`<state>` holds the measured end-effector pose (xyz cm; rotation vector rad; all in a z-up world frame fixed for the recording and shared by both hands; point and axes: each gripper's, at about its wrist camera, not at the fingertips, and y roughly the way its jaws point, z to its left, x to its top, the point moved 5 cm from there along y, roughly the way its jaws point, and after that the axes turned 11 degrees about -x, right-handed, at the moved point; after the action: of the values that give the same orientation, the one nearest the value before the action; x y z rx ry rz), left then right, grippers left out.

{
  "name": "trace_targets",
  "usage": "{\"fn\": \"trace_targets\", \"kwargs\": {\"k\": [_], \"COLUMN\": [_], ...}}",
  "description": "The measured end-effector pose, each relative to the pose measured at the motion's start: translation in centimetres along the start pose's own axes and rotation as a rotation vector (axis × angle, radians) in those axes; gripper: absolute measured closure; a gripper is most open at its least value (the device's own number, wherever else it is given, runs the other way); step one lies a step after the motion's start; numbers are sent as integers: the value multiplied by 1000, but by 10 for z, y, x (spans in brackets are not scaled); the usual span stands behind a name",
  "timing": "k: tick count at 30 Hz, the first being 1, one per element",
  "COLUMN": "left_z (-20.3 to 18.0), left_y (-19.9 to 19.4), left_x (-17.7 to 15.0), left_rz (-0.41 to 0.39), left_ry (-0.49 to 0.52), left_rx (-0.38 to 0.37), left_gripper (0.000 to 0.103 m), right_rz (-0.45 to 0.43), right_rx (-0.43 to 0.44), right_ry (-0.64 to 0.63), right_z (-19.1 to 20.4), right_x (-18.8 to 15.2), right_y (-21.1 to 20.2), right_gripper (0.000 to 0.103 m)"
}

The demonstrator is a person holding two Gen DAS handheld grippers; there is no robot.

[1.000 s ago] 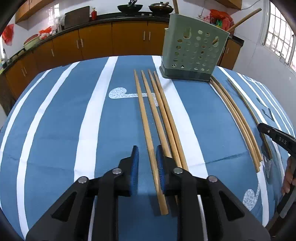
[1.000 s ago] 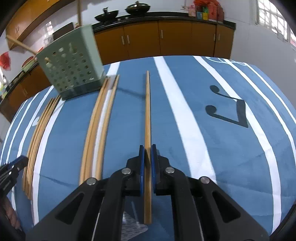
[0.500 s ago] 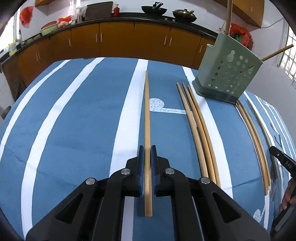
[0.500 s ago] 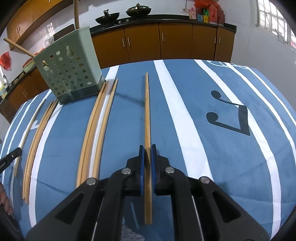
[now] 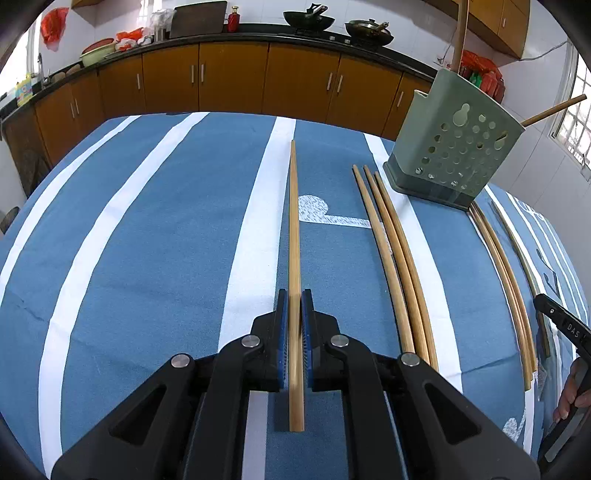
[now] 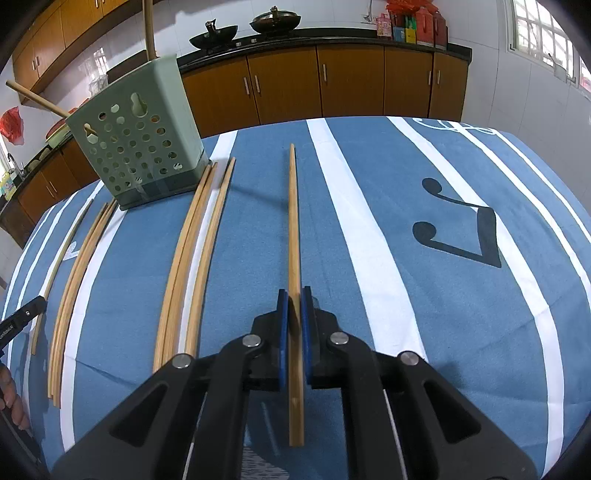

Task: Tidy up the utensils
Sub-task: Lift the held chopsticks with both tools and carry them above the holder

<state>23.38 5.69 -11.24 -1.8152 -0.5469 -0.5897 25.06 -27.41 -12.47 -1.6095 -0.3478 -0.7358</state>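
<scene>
Up close, the left gripper [image 5: 291, 325] has its blue-padded fingers [image 5: 281, 332] pressed against a long pale wooden chopstick [image 5: 294, 236], which runs straight ahead between them and pokes out a little behind the pads. The right gripper [image 6: 291, 325] shows the same hold: its blue-padded fingers [image 6: 282, 332] are clamped on a second long wooden chopstick [image 6: 293, 229], the stick pointing forward along the fingers, with a thin shadow on the cloth to the left of its far part.

Beside each held stick, more lie flat on the bench, which is covered by a blue cloth with white stripes [image 5: 155, 229]. In the left wrist view a group of three wooden chopsticks [image 5: 391, 251] lies to the right of the held one, their far tips near the base of a sage-green perforated plastic utensil holder [image 5: 458, 147]. Past the holder's other side another bundle of chopsticks [image 5: 506, 280] lies close together, running toward the tip of the right gripper at the frame edge. The right wrist view shows the same holder [image 6: 136, 140] at the upper left, with a bundle of chopsticks [image 6: 195, 251] just beside its base.

Two wooden sticks [image 5: 461, 33] stand in the holder, one upright and one leaning outward. Behind the bench runs a row of brown wooden cabinets [image 5: 232, 77] under a dark counter carrying two black woks [image 5: 308, 16].
</scene>
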Motion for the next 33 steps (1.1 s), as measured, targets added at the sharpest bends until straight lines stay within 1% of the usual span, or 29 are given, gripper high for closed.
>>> {"fn": "trace_targets", "kwargs": {"k": [5,8,18,20,24,33], "left_z": [0,-1,-3,-2,-3,-18], "left_y": [0,0,-1,-4,-18,-69], "left_x": [0,0,-2,-3,1,34], "left_rz": [0,1,21,28,3,-136], "left_ry": [0,6,39,33,36,74], "left_rx": [0,8,17,6,-2,-26], "left_gripper": [95,95,96,96,96,96], "right_rz": [0,-3,-1,-21,-81,-237], "right_rx": [-1,-18,3,5,9,25], "right_ry": [0,-23,-14,-10,-1,27], "right_z": [0,2,-1,-3,-9,-20], "right_x": [0,-4,-3,0,12,46], "right_y": [0,-3,-7,-14,-34,-85], "right_gripper": [95,95,95,95,95,95]}}
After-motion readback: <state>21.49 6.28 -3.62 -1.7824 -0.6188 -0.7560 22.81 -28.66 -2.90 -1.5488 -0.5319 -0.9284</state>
